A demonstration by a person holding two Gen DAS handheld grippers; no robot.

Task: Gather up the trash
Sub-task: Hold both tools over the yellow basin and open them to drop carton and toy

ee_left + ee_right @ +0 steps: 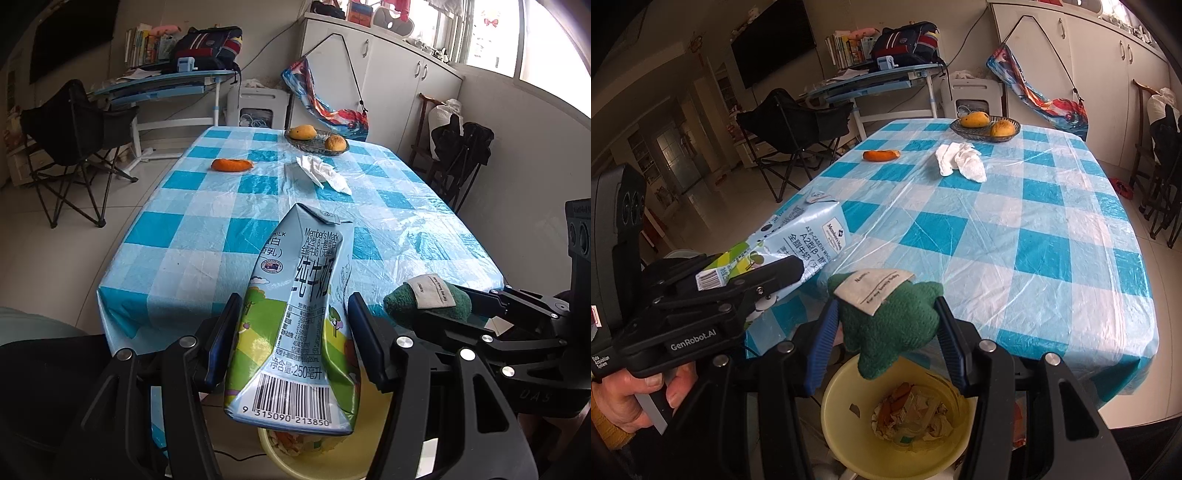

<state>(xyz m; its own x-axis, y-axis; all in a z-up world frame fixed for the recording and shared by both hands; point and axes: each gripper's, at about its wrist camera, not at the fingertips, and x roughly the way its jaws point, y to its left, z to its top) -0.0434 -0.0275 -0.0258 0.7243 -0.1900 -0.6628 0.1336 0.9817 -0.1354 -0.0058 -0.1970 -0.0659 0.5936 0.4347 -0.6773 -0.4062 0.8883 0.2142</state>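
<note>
My left gripper [291, 343] is shut on a crushed light-blue milk carton [295, 317], held above the yellow bin [273, 454] at the table's near edge. The carton also shows in the right wrist view [798, 243]. My right gripper [886, 332] is shut on a green knitted cloth with a white label [890, 325], held over the yellow bin [849, 402], which holds crumpled paper and peel. The cloth shows at right in the left wrist view [424, 299]. On the table lie a crumpled white tissue [960, 160] and an orange peel [881, 155].
The table has a blue-and-white checked plastic cover [1015, 229]. A glass dish with two yellow fruits [986, 125] stands at its far end. A folding chair [790, 129] and a desk [871, 81] stand beyond on the left; cabinets on the right.
</note>
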